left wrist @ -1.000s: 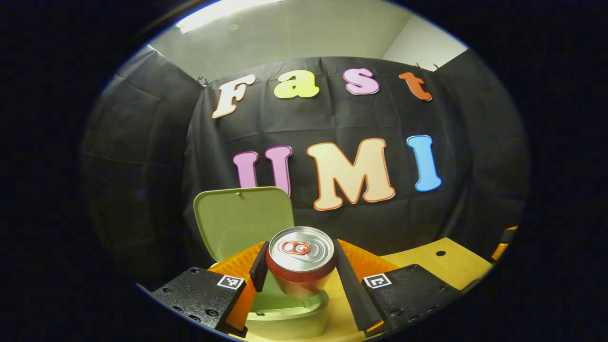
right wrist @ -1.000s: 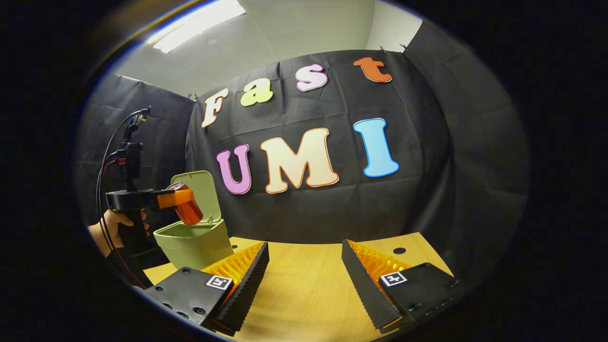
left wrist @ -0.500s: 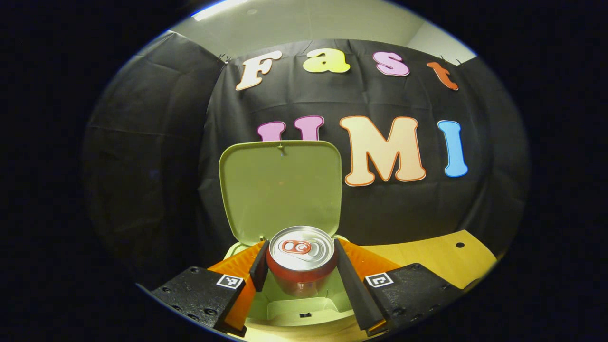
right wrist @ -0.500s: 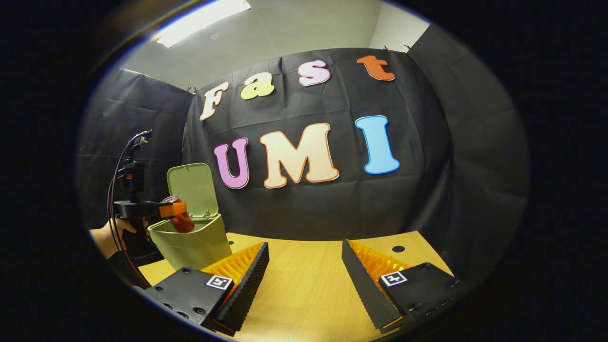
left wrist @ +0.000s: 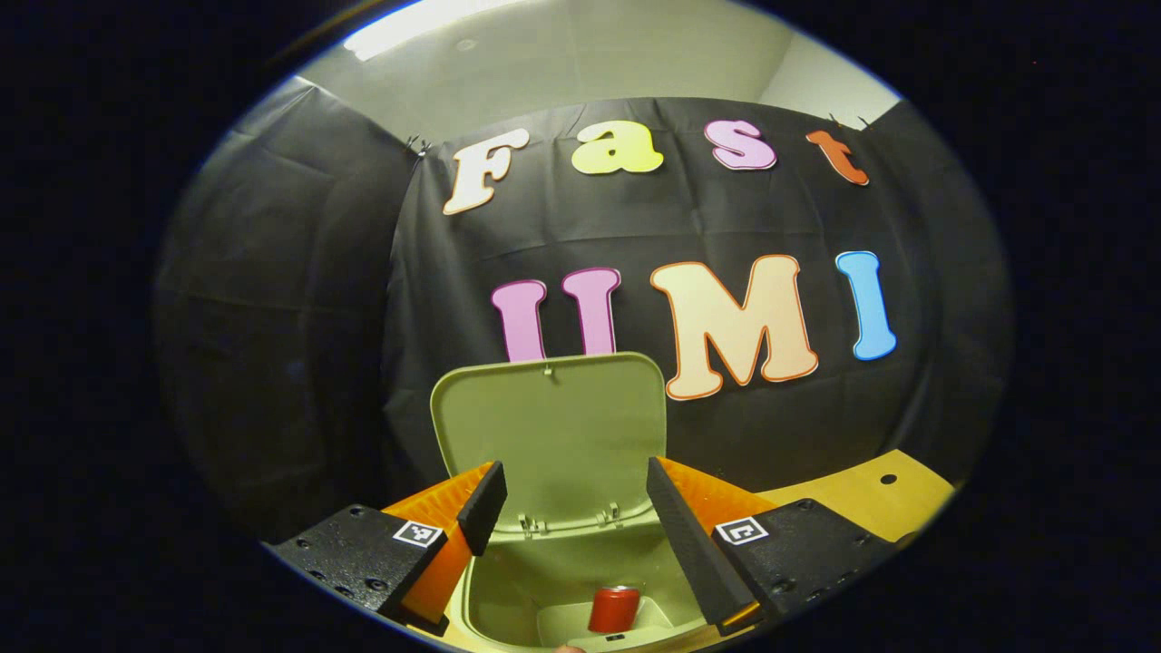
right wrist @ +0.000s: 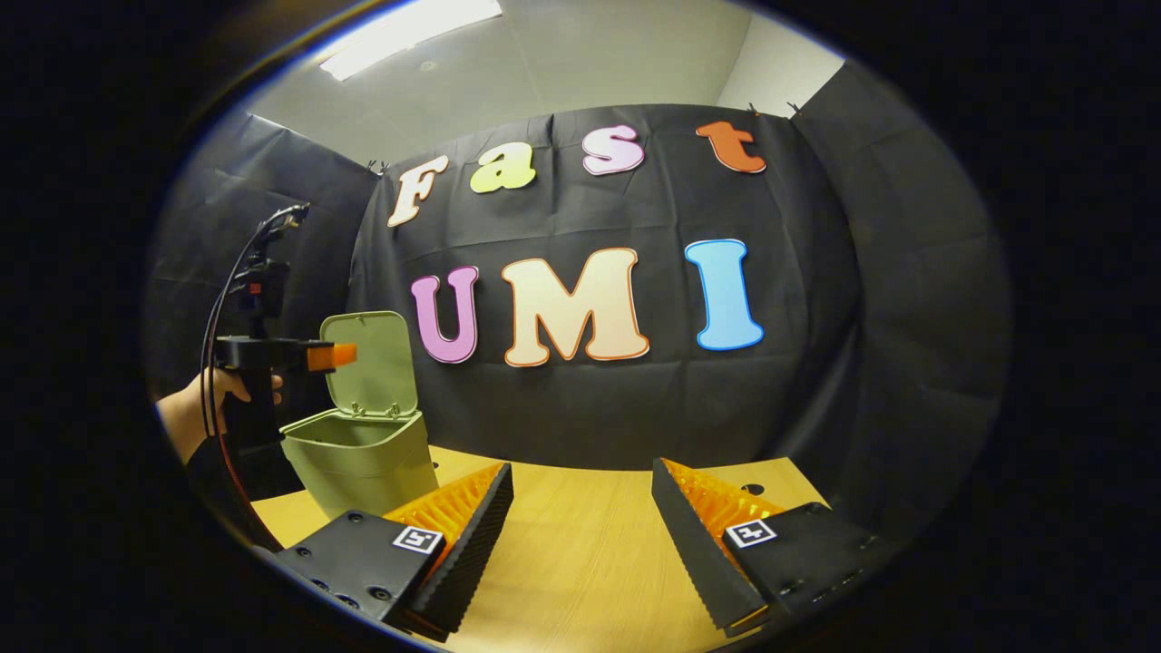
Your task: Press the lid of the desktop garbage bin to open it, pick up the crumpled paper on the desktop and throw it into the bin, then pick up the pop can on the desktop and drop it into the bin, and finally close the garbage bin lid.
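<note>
The left gripper (left wrist: 564,508) hangs wide apart and empty above the pale green plastic desktop bin (left wrist: 544,580), lid (left wrist: 553,435) upright. The red pop can (left wrist: 613,609) lies inside it. The right gripper (right wrist: 580,517) gapes empty over the wooden desktop (right wrist: 580,562).

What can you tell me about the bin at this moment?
The bin is a pale green, plastic-looking tub standing upright on the wooden table. Its hinged lid stands open and upright at the back. A red can sits inside on the bottom. The left gripper hovers over the opening, jaws apart, touching nothing.
</note>
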The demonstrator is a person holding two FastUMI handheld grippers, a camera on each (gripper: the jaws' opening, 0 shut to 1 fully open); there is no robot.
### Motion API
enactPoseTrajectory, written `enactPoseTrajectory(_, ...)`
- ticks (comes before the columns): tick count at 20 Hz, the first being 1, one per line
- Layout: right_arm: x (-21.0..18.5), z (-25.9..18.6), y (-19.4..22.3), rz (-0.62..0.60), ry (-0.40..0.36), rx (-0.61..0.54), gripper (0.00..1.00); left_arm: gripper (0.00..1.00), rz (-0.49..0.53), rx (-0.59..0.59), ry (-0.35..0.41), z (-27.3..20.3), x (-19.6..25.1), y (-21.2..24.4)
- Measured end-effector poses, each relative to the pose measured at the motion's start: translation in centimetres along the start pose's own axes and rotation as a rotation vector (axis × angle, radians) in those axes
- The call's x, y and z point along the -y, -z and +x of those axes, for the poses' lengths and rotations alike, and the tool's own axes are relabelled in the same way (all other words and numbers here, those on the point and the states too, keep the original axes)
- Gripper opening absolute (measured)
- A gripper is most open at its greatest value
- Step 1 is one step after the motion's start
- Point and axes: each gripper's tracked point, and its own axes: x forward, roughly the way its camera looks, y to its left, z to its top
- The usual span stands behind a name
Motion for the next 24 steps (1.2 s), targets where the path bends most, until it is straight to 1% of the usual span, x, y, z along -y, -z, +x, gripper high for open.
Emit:
enactPoseTrajectory(4,-0.4,0.2,-0.2,-0.005,0.004,0.009,0.97,0.93,-0.020,0.061,0.024,1.5,0.2,-3.7)
enactPoseTrajectory(7,-0.5,0.3,0.3,-0.004,0.011,0.001,0.97,0.92,0.003,0.098,0.013,3.0,-0.5,-6.1)
enactPoseTrajectory(8,-0.6,0.4,0.3,0.000,0.015,0.001,0.97,0.93,0.004,0.117,0.010,3.4,-0.7,-7.0)
enactPoseTrajectory(10,-0.6,0.5,0.6,0.003,0.025,-0.001,0.97,0.90,-0.011,0.141,0.009,4.4,-1.0,-8.1)
enactPoseTrajectory(11,-0.5,0.7,0.9,0.006,0.030,-0.006,0.97,0.92,-0.020,0.141,0.011,5.0,-1.1,-8.2)
enactPoseTrajectory(12,-0.6,0.7,1.2,0.008,0.033,-0.009,0.97,0.90,-0.031,0.138,0.005,5.5,-1.5,-8.1)
enactPoseTrajectory(14,-0.5,0.9,1.5,0.008,0.046,-0.014,0.97,0.92,-0.055,0.114,-0.014,6.7,-2.5,-7.5)
enactPoseTrajectory(15,-0.5,1.0,1.6,0.009,0.051,-0.016,0.97,0.90,-0.068,0.096,-0.021,7.6,-3.0,-7.1)
enactPoseTrajectory(16,-0.5,1.1,1.8,0.013,0.054,-0.021,0.97,0.91,-0.072,0.091,-0.028,8.1,-3.3,-7.2)
enactPoseTrajectory(18,-0.4,1.3,2.4,0.018,0.062,-0.034,0.97,0.91,-0.040,0.073,-0.038,9.1,-3.9,-6.7)
enactPoseTrajectory(19,-0.5,1.3,2.5,0.020,0.064,-0.038,0.97,0.92,-0.027,0.053,-0.031,9.3,-3.7,-6.1)
enactPoseTrajectory(20,-0.5,1.3,2.5,0.023,0.064,-0.041,0.97,0.91,-0.030,0.035,-0.025,9.4,-3.7,-5.6)
enactPoseTrajectory(22,-0.8,1.4,2.5,0.021,0.056,-0.043,0.97,0.94,-0.080,0.051,-0.019,8.8,-3.8,-5.6)
enactPoseTrajectory(24,-0.9,1.3,2.4,0.010,0.042,-0.047,0.97,0.93,-0.110,0.054,-0.019,8.2,-3.7,-5.6)
